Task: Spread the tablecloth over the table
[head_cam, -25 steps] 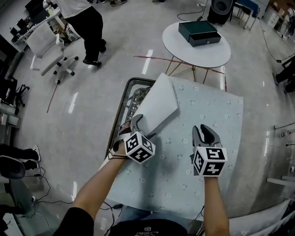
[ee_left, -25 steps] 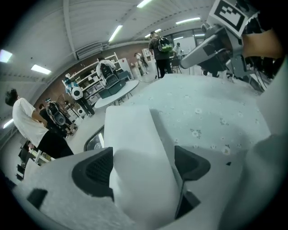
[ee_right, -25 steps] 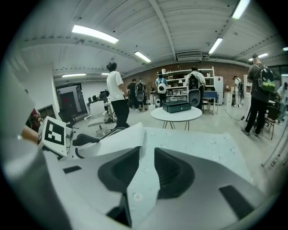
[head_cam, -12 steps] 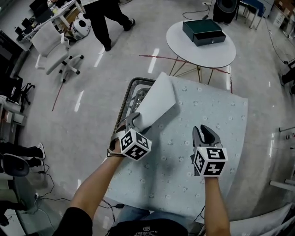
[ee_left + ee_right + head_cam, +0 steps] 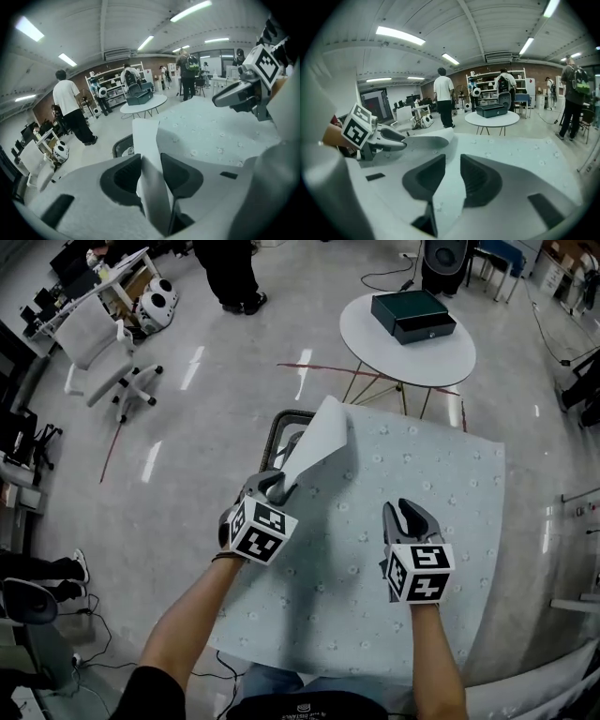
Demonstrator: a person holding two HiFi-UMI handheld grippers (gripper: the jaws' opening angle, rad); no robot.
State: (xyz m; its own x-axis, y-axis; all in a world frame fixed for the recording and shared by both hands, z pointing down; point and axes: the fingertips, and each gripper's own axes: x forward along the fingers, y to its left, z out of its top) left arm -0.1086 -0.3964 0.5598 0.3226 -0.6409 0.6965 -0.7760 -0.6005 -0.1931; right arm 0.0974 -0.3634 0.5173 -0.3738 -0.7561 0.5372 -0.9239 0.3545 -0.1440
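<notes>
A pale blue flowered tablecloth (image 5: 412, 456) covers the table, whose dark rim (image 5: 278, 420) shows bare at the far left corner. There the cloth's corner is folded back as a white flap (image 5: 319, 439). My left gripper (image 5: 275, 486) has just been closing and is shut on that flap (image 5: 145, 140), which runs up between its jaws (image 5: 151, 158) and stands lifted. To the right, my right gripper (image 5: 410, 512) rests low on the cloth. In the right gripper view, a ridge of tablecloth (image 5: 451, 140) is pinched in its narrow jaws (image 5: 452, 160).
A round white table (image 5: 412, 352) with a dark green box (image 5: 413, 314) stands just beyond the cloth's far edge. At far left are a white office chair (image 5: 94, 338) and a panda toy (image 5: 155, 301). A person's legs (image 5: 230, 273) show at the top. Cables lie on the floor.
The left gripper closed on the flap, then rose and shifted right, pulling it more upright. The right gripper slid slightly left. The person in the background walked away to the right.
</notes>
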